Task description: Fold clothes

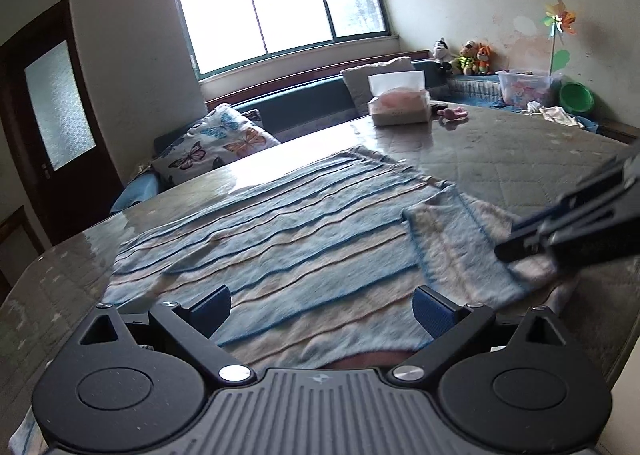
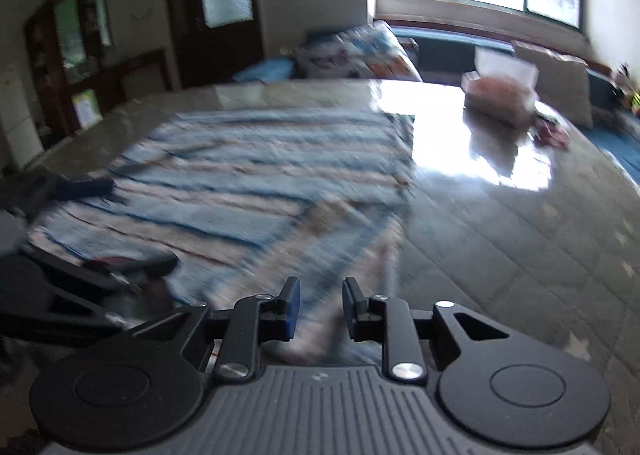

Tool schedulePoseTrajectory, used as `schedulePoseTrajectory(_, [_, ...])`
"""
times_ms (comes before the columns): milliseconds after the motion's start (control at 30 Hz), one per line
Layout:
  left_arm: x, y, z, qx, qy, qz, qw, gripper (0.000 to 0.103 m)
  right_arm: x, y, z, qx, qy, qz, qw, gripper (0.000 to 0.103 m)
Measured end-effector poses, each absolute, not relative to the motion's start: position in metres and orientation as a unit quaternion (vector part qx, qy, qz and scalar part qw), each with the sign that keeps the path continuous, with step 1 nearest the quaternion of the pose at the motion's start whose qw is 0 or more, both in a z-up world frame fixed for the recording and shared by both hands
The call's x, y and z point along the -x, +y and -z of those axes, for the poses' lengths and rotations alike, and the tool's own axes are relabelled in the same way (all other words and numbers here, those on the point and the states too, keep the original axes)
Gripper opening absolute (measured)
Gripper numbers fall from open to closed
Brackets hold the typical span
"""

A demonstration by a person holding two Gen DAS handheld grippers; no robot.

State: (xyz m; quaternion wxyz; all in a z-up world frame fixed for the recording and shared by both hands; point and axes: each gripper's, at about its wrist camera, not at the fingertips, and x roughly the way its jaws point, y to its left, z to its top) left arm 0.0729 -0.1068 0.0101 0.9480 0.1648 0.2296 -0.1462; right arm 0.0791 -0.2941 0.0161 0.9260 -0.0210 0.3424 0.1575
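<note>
A blue, white and tan striped knit garment (image 1: 280,223) lies spread flat on the glossy table (image 1: 520,151). Its right sleeve (image 1: 452,243) is folded in over the body. My left gripper (image 1: 322,307) is open, low over the garment's near hem, with nothing between its pads. My right gripper (image 1: 516,245) comes in from the right in the left wrist view, its jaws close together on the sleeve's end. In the blurred right wrist view the right gripper (image 2: 320,307) has a narrow gap with sleeve cloth (image 2: 320,331) in it; the garment (image 2: 248,191) lies ahead, the left gripper (image 2: 120,267) at left.
A tissue box (image 1: 398,103) and a small pink object (image 1: 452,113) sit at the table's far side. Beyond are a bench with a butterfly pillow (image 1: 216,147), stuffed toys (image 1: 468,55), a plastic bin (image 1: 528,85) and a green bowl (image 1: 576,95). A dark door (image 1: 52,115) is at left.
</note>
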Motion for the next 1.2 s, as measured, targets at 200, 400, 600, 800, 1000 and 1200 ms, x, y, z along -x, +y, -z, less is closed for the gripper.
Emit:
schedulePoseTrajectory(200, [-0.083,-0.124,-0.005,-0.173,0.236,0.164,0.942,0.099,-0.095,-0.309,-0.014,0.031,0.349,-0.135,0.927,0.024])
schedulePoseTrajectory(400, [-0.092,-0.127,0.005,-0.177,0.254,0.163,0.937,0.099,-0.143,-0.309,-0.011,0.038,0.347,-0.127,0.929,0.024])
schedulePoseTrajectory(600, [-0.095,-0.125,0.006,-0.172,0.259,0.164,0.936,0.099,-0.173,-0.301,0.001,0.059,0.349,-0.118,0.928,0.024])
schedulePoseTrajectory(800, [-0.091,-0.115,0.001,-0.163,0.258,0.151,0.94,0.099,-0.167,-0.292,-0.001,0.073,0.343,-0.128,0.928,0.028])
schedulePoseTrajectory(1000, [-0.079,-0.079,-0.008,-0.153,0.257,0.106,0.948,0.099,-0.161,-0.279,-0.004,0.095,0.331,-0.122,0.931,0.03])
schedulePoseTrajectory(1200, [-0.06,-0.022,-0.011,-0.136,0.261,0.027,0.955,0.099,-0.124,-0.263,-0.01,0.113,0.335,-0.152,0.923,0.036])
